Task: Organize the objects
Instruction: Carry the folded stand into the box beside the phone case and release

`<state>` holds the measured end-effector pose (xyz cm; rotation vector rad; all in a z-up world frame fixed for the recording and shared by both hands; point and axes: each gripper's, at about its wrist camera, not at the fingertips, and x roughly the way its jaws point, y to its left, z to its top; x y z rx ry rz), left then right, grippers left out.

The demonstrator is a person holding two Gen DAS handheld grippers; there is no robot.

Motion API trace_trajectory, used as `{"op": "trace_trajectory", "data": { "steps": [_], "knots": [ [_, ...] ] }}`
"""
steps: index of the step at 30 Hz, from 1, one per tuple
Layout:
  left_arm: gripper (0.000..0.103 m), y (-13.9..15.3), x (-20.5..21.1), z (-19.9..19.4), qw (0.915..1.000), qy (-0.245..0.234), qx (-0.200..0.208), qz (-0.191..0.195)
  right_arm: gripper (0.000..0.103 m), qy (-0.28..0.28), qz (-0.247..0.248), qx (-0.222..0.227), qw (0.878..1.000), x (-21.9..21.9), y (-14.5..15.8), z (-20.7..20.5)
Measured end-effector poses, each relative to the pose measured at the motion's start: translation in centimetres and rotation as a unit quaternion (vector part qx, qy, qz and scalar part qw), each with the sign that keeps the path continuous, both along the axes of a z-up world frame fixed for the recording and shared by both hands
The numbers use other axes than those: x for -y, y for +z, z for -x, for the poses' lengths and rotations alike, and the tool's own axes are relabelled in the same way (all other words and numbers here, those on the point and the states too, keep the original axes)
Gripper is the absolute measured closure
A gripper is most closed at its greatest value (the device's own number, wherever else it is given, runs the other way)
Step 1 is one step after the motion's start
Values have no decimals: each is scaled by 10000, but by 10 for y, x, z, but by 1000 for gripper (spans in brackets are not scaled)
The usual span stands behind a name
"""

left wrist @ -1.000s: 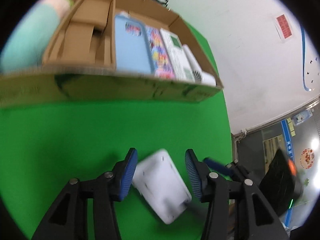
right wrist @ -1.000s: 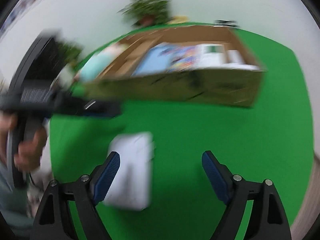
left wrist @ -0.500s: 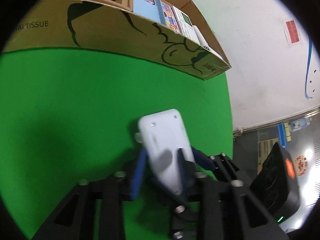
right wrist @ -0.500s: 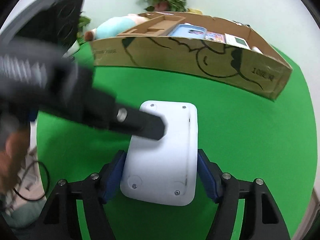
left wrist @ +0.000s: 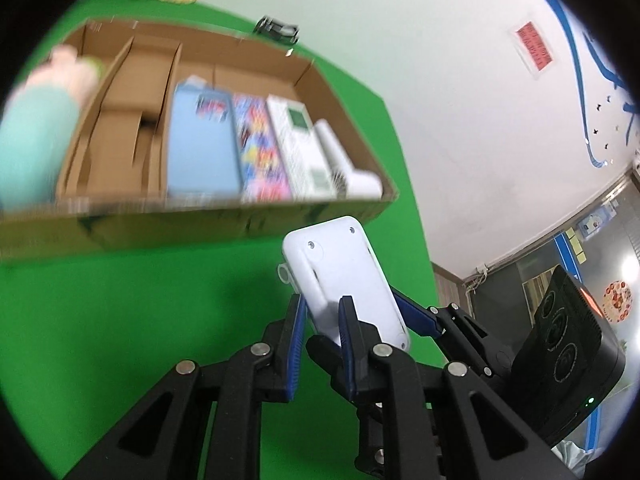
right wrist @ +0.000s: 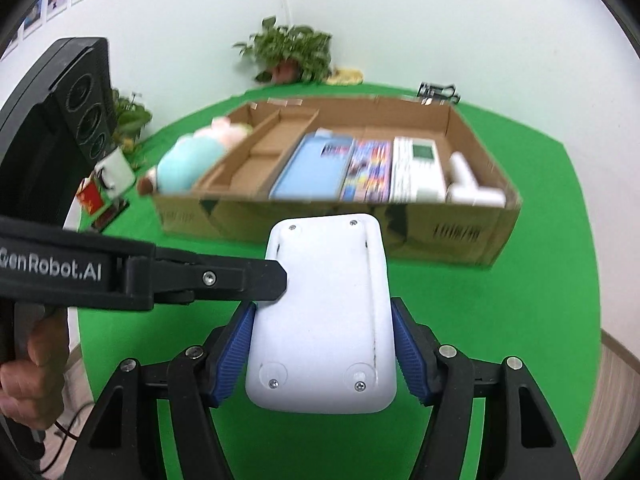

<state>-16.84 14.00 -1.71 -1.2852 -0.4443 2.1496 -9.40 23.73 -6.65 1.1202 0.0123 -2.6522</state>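
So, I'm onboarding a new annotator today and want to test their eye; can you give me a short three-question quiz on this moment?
1. True or false: both grippers grip the white device.
2. Which item in the cardboard box lies next to the light blue case? A) the colourful patterned case B) a red mug C) a banana
3. Fill in: the plush toy lies ____ the box.

Key
1. True: the left gripper pinches its edge, the right gripper spans its width.
2. A
3. Outside, against its end wall.
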Motion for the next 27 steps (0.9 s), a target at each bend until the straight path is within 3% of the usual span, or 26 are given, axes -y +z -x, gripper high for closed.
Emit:
{"op": "trace_trajectory", "data": {
  "steps": [8,14,18,23,27],
  "knots": [
    [87,39,-7,65,9994,25,-349,66,39,-174,24,-318,9993,-4,44,66],
    [87,37,-12,119,9998,21,-211,41,39,-247,49,-257,9994,-9,56,131],
    [87,16,-17,154,9999,12,128,8,39,-371,163,39,9992,-17,46,170],
    [87,-14,-28,179,9985,21,489,249,39,-546,275,506,9968,-25,12,204],
    [86,-23,-24,174,9967,207,400,670,40,-503,304,691,9959,-22,-14,209]
  ]
}}
